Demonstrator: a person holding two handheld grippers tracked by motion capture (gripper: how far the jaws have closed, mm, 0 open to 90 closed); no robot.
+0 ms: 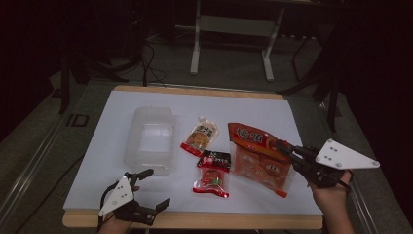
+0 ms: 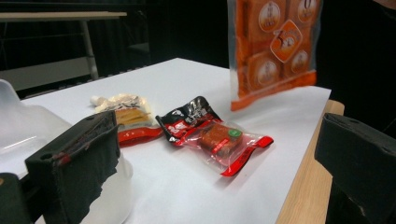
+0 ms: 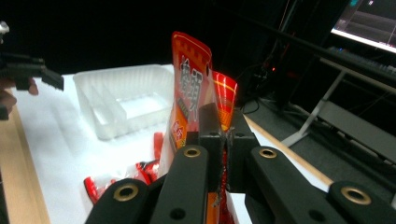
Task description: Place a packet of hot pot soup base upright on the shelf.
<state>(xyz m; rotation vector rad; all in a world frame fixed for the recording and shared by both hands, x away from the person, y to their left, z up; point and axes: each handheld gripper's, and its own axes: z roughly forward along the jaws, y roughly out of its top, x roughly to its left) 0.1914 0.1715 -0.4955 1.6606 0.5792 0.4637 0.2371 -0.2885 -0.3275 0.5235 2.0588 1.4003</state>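
Two jaws of my right gripper (image 3: 223,140) clench the orange bag (image 1: 255,153), hanging lengthwise. Clear tray (image 1: 150,139) lies toward the counter's left edge; my left gripper (image 1: 148,195) stands released.

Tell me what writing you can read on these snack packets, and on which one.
Orange bag in the right gripper: large characters, too blurred to read.
Yellow pouch: dark label, unreadable.
Small red packet: black top with white print, too small to read.
Clear tray: no writing.

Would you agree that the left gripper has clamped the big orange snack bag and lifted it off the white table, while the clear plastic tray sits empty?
Not quite: the right gripper clamps the orange snack bag, as the right gripper view shows. The left gripper is open, holding nothing. The clear plastic tray does sit empty.
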